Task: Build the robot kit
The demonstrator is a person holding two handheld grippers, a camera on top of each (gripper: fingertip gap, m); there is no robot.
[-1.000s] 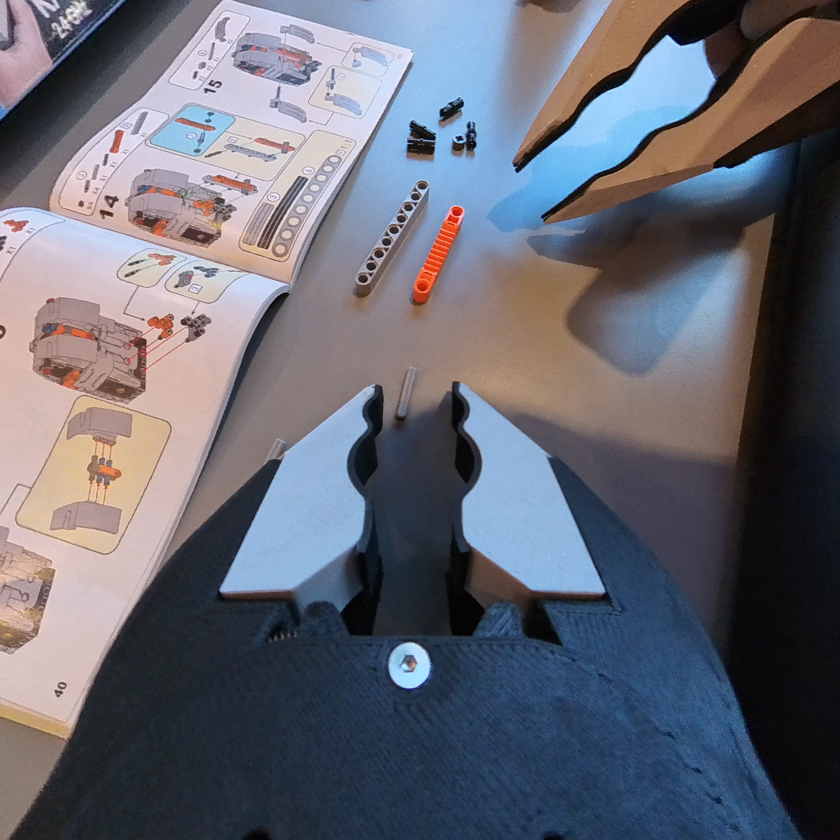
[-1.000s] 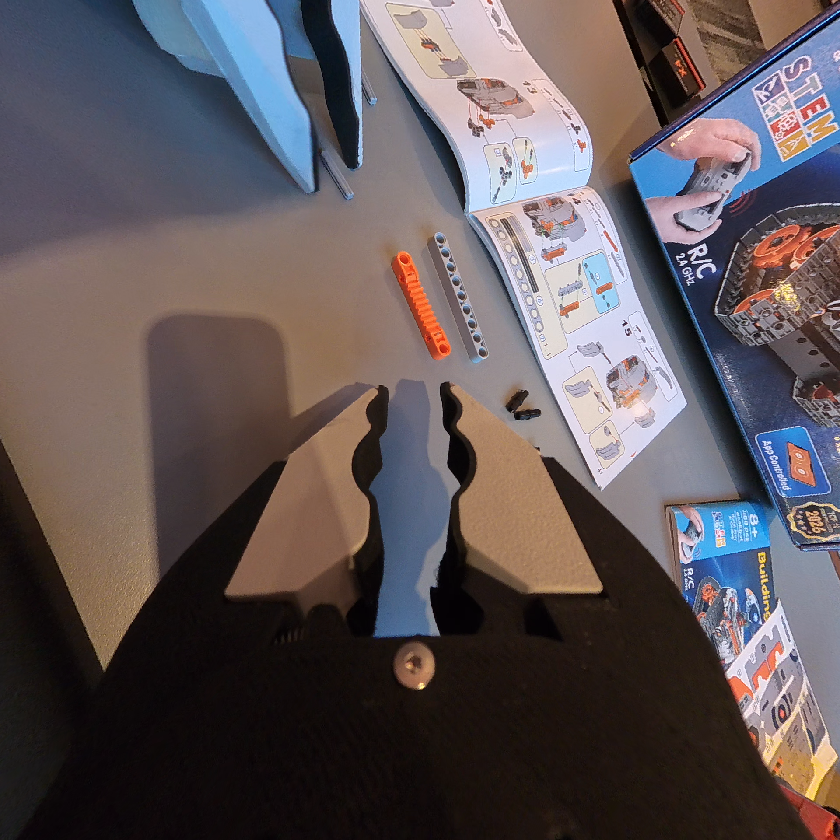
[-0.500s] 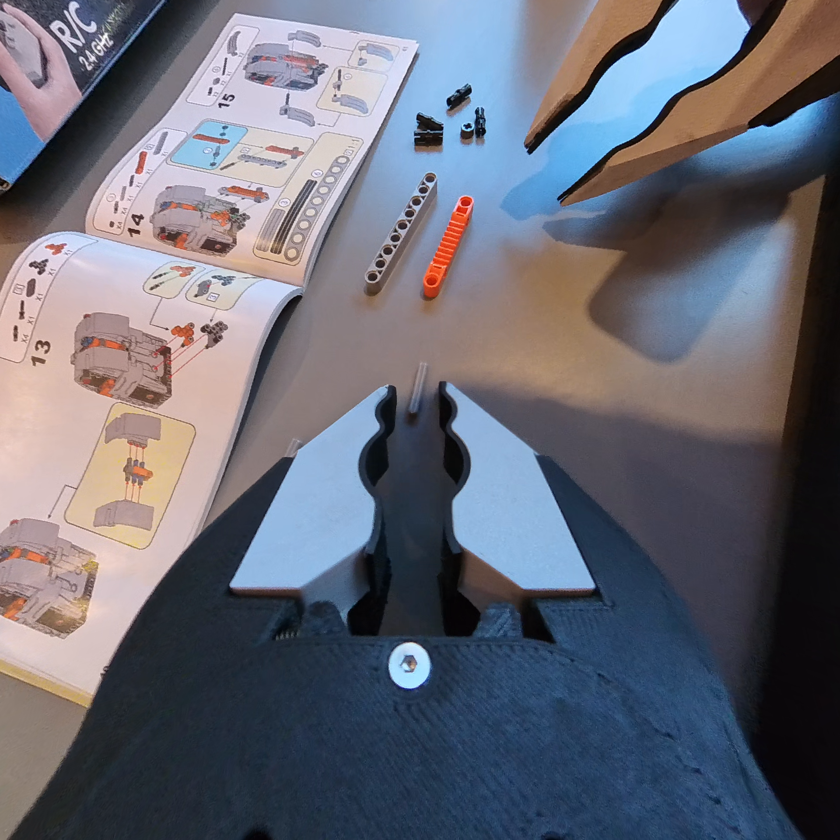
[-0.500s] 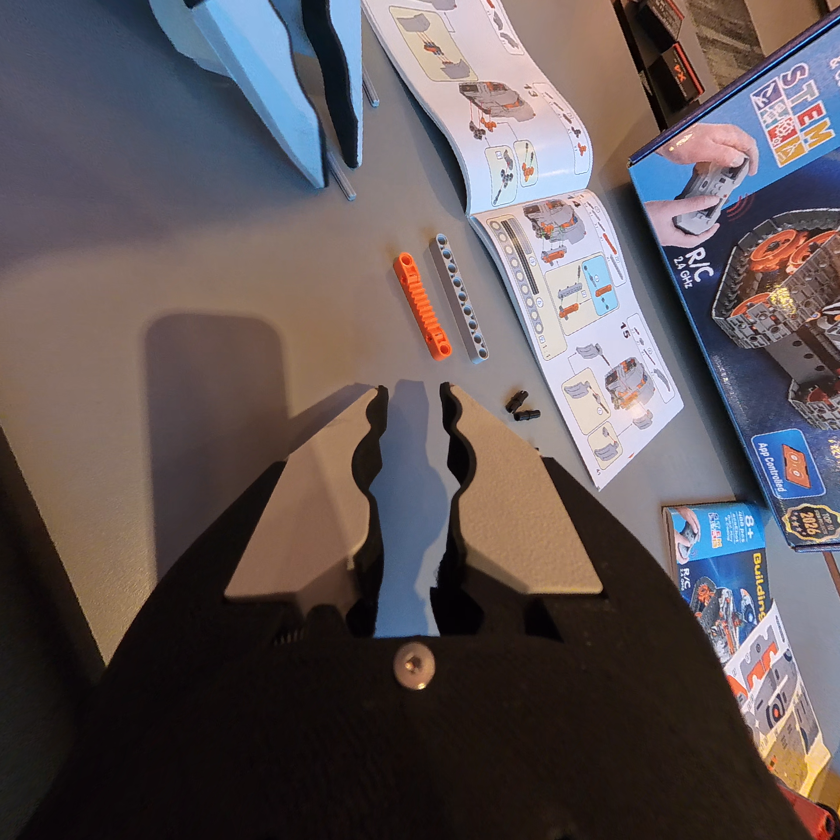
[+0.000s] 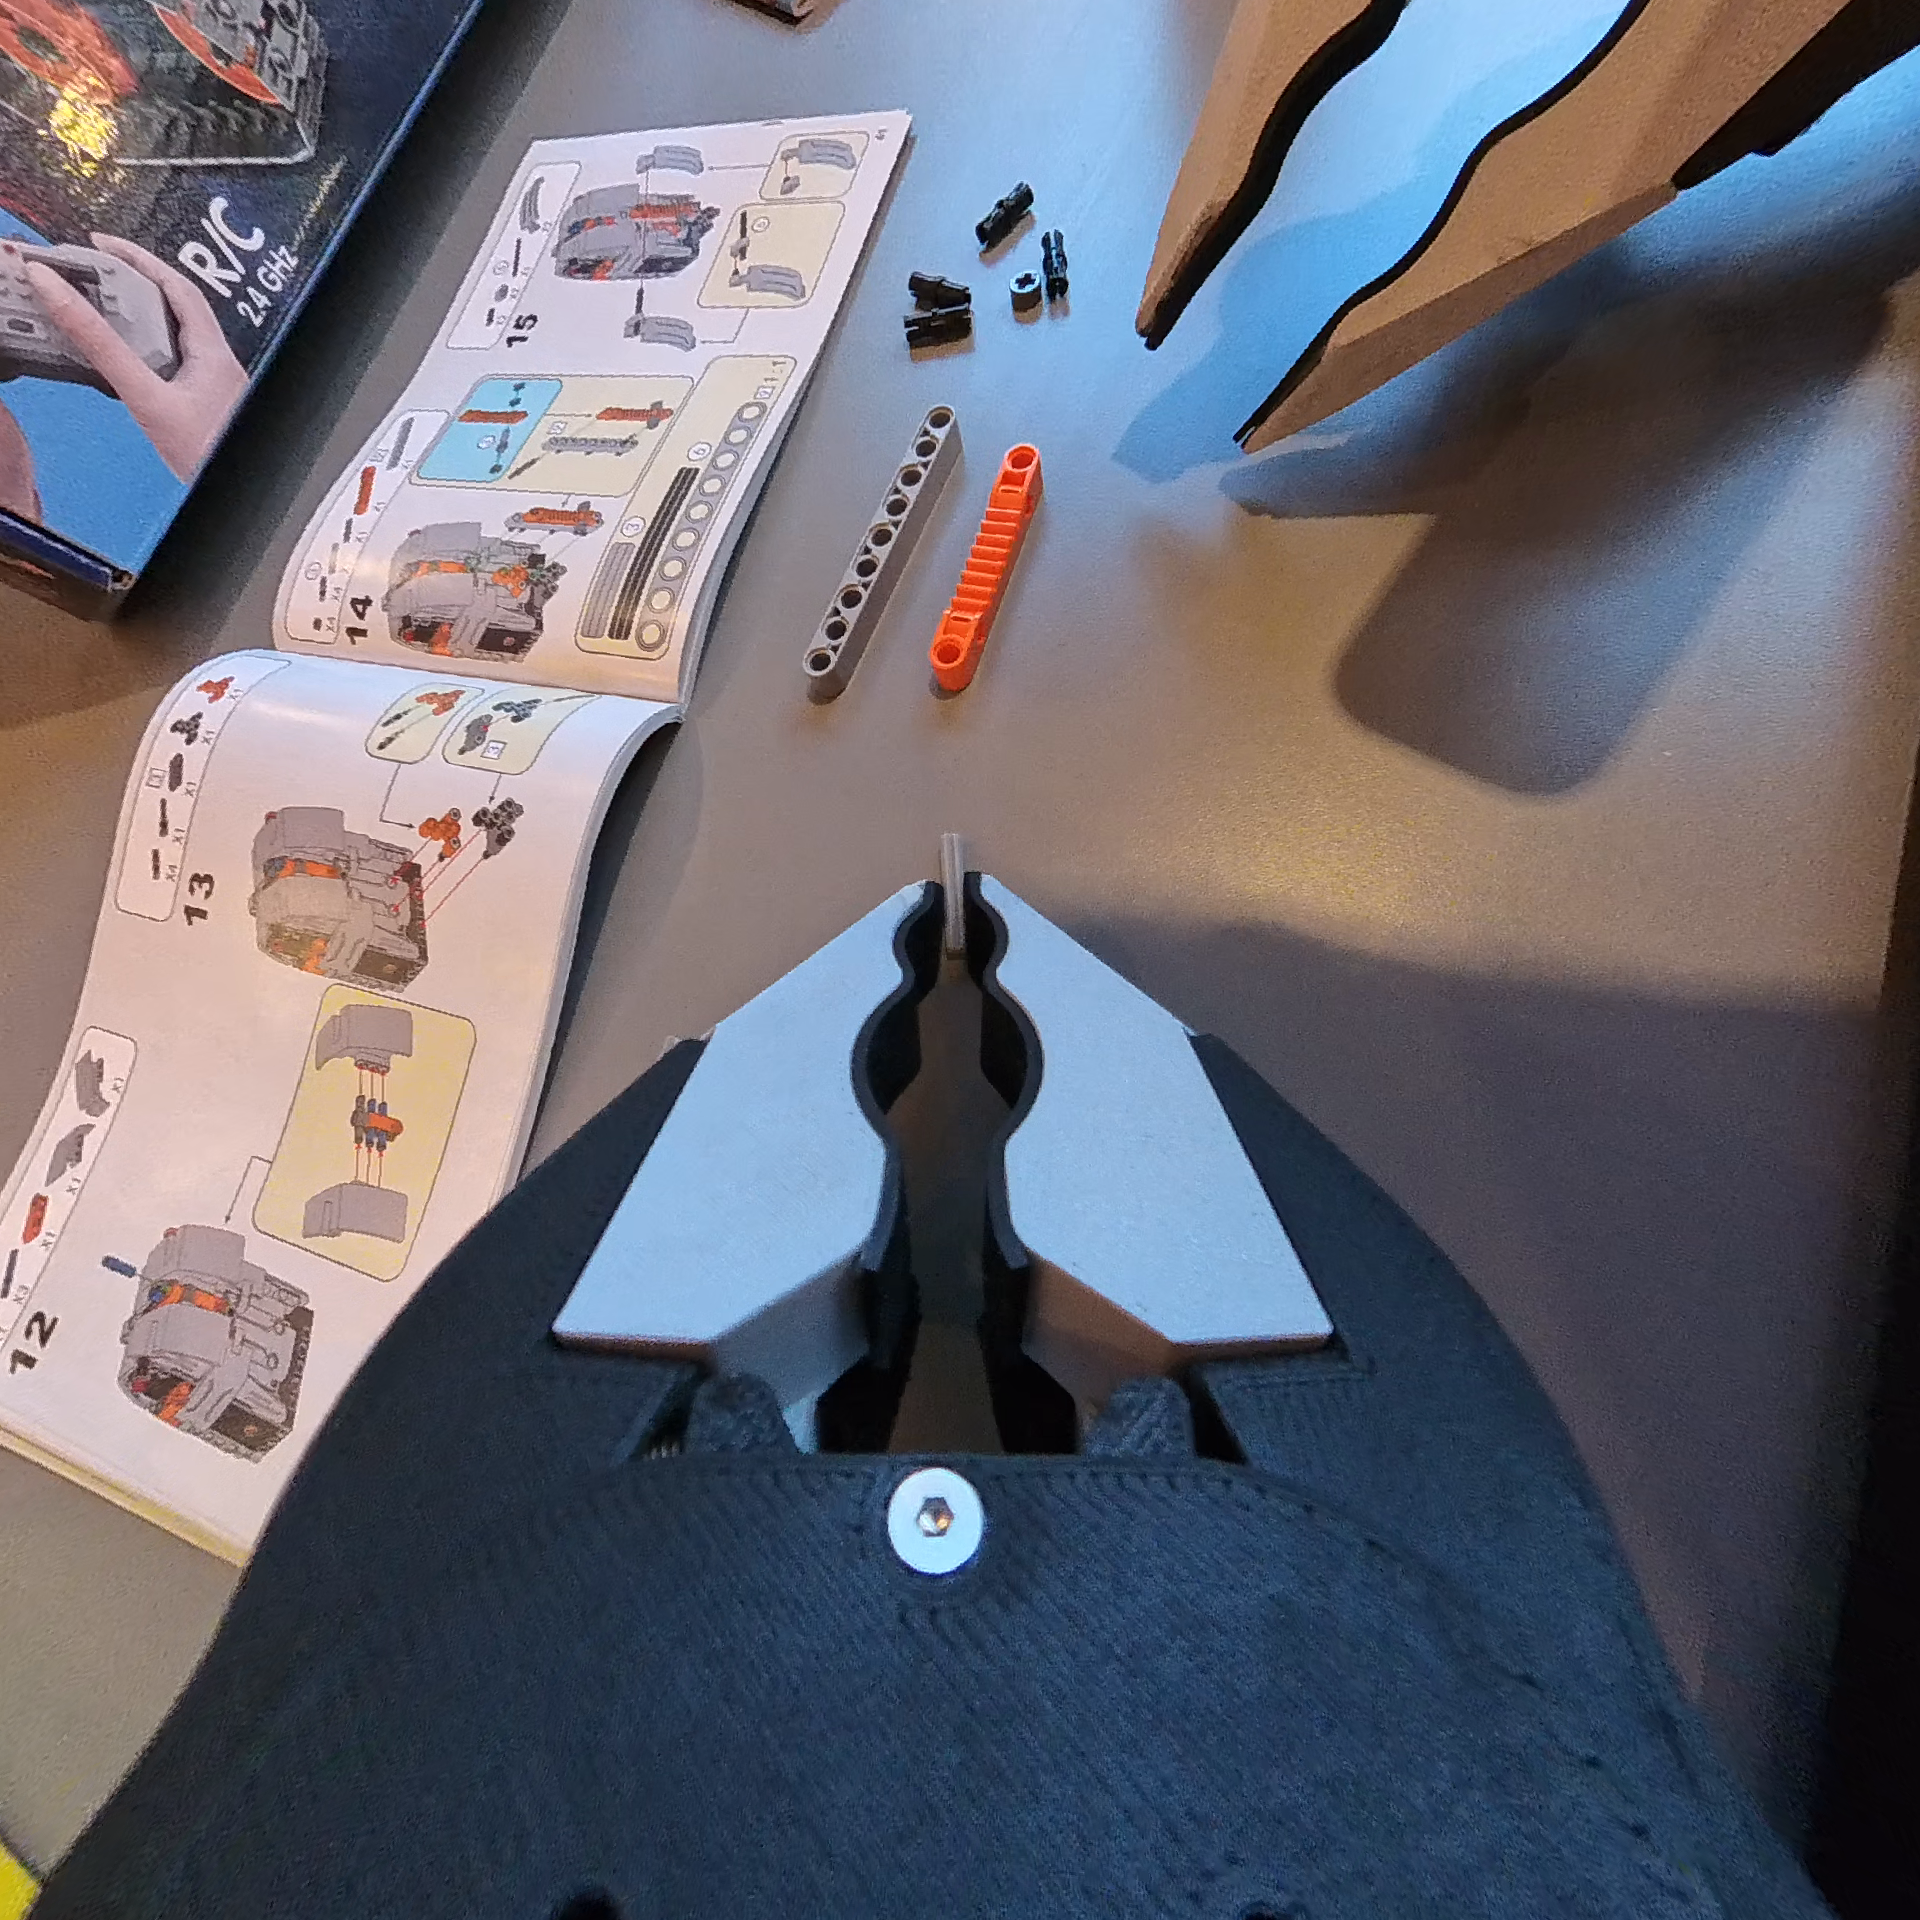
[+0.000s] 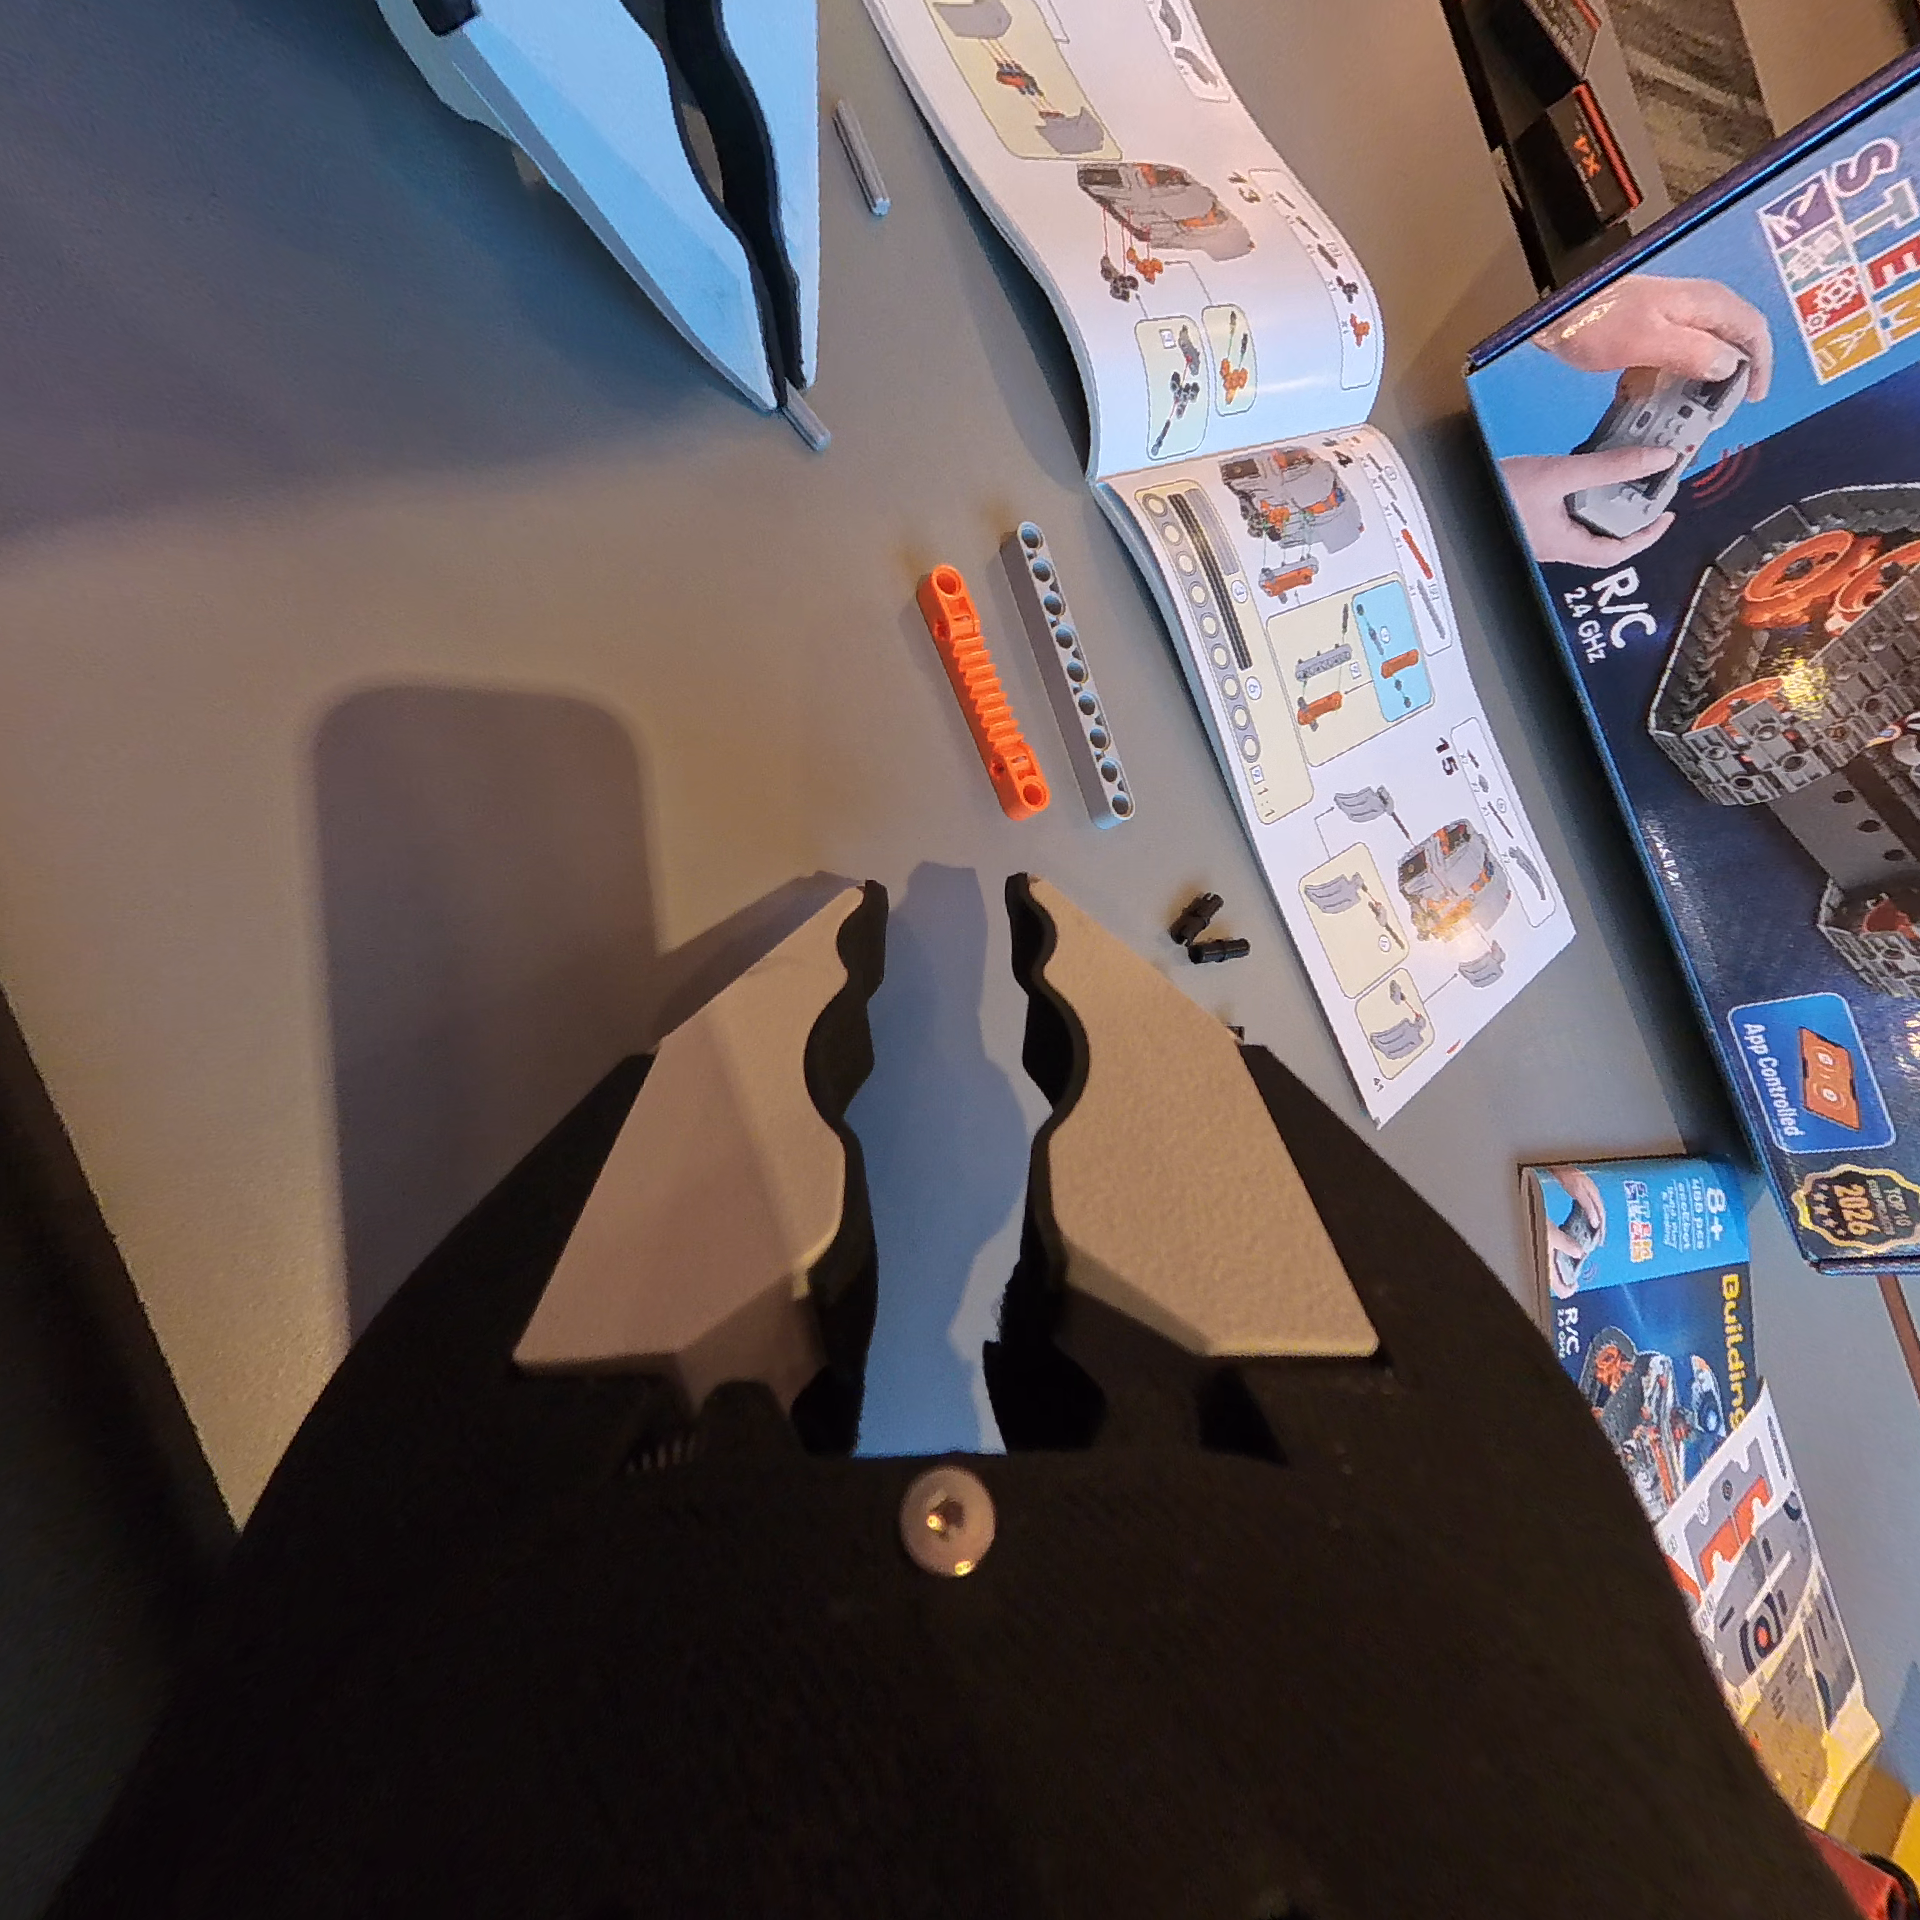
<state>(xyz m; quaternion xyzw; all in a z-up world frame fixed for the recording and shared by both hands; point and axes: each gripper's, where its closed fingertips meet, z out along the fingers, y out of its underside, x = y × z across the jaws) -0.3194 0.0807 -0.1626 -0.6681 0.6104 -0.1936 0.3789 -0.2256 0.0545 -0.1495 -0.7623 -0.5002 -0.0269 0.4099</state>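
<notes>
Left claw: your left gripper (image 5: 950, 902) had its fingertips pinched on a thin grey axle rod (image 5: 950, 883) at the centre of its own view; the rod's end poked out past the tips, as also seen at the top of the right wrist view (image 6: 808, 424).
Right claw: your right gripper (image 6: 943, 885) stood parted with nothing between its fingers, hovering over bare grey table (image 6: 520, 582).
Nearest parts: an orange toothed beam (image 6: 982, 694) and a grey holed beam (image 6: 1066, 675) lay side by side just ahead of your right tips; 2 black pins (image 6: 1205, 933) sat just to their right.
Second rod: another grey axle rod (image 6: 860, 158) lay at the top of the right wrist view, beside the booklet.
Small pieces: black pins and a grey bush (image 5: 1023, 291) were clustered in the upper middle of the left wrist view.
Booklet: an open instruction booklet (image 5: 436, 727) lay at the left of that view.
Box: a blue kit box (image 6: 1745, 623) filled the right edge of the right wrist view, a smaller leaflet (image 6: 1662, 1351) below it.
</notes>
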